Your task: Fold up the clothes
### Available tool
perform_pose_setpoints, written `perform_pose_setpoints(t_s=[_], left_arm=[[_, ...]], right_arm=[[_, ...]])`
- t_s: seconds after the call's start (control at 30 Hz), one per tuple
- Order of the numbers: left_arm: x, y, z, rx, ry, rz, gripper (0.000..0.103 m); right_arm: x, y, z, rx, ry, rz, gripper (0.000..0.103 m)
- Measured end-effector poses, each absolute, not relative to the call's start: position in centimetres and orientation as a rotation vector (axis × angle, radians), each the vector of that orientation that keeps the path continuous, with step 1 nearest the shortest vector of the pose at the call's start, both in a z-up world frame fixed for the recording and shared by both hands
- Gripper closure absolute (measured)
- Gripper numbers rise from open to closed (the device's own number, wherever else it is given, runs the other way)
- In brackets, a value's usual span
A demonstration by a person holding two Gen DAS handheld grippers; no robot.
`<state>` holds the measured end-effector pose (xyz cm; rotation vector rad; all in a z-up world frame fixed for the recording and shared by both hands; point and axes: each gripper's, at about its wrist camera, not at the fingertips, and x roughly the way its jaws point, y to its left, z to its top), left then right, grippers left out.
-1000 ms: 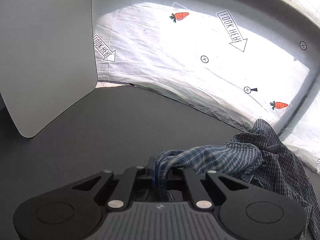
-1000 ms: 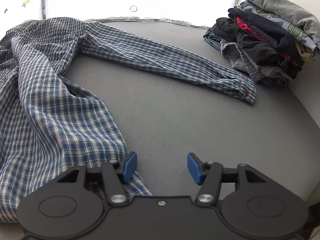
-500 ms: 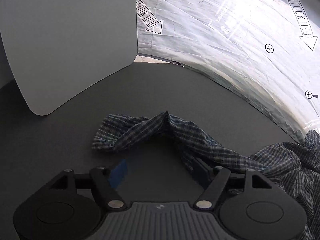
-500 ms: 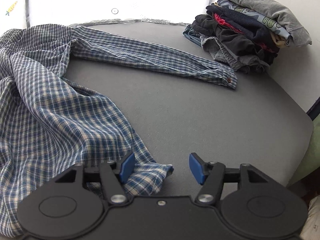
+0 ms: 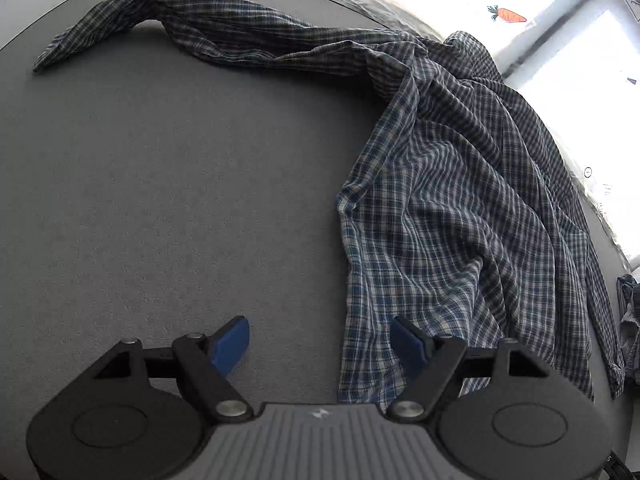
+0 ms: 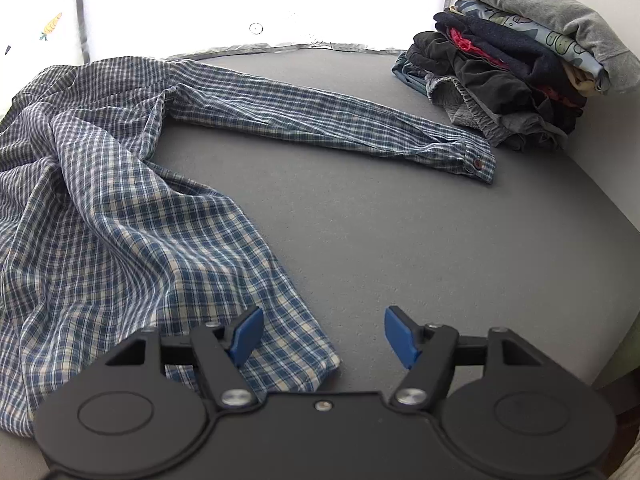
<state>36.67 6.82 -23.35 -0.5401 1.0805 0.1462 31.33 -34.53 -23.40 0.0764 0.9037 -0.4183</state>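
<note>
A blue-and-white plaid shirt [image 5: 460,208] lies crumpled on the grey table [image 5: 168,200]. One sleeve [image 5: 224,36] stretches to the far left in the left wrist view. The other sleeve [image 6: 328,124] reaches right, and its buttoned cuff [image 6: 476,164] lies flat. My left gripper [image 5: 320,344] hangs over the shirt's near hem with its jaws opening. The hem edge lies loose by the right pad [image 5: 408,346]. My right gripper [image 6: 323,336] is also opening, above the shirt's [image 6: 120,220] lower corner [image 6: 304,356]. Neither gripper's pads press on the cloth.
A pile of folded clothes [image 6: 520,68] with a grey garment on top stands at the table's far right corner. White sheeting with carrot stickers [image 5: 506,14] lies beyond the far edge. The table's right edge [image 6: 616,236] drops off close to the pile.
My left gripper let go of the sleeve, which now lies on the table, and moved back and down to the shirt's hem. My right gripper opened wider, and the shirt's corner now lies between its fingers.
</note>
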Motion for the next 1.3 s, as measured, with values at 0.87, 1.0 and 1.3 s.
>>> perform_pose_setpoints(t_s=[0.87,1.0,1.3], left_arm=[[33.8,2.6,-24.2,-0.482,1.052,0.164,0.103],[32.9,3.3,-22.6,-0.474,0.992,0.193,0.103],[30.4,6.5,-16.7,-0.549,0.795,0.283,0.103]], right_arm=[[29.7,-36.3,-24.1,0.103,0.907,-0.059,0.096],[29.2,-37.5,-22.9,0.184,0.866,-0.058,0.098],[28.4,-41.4,-16.9,0.387,0.684,-0.076,0.099]])
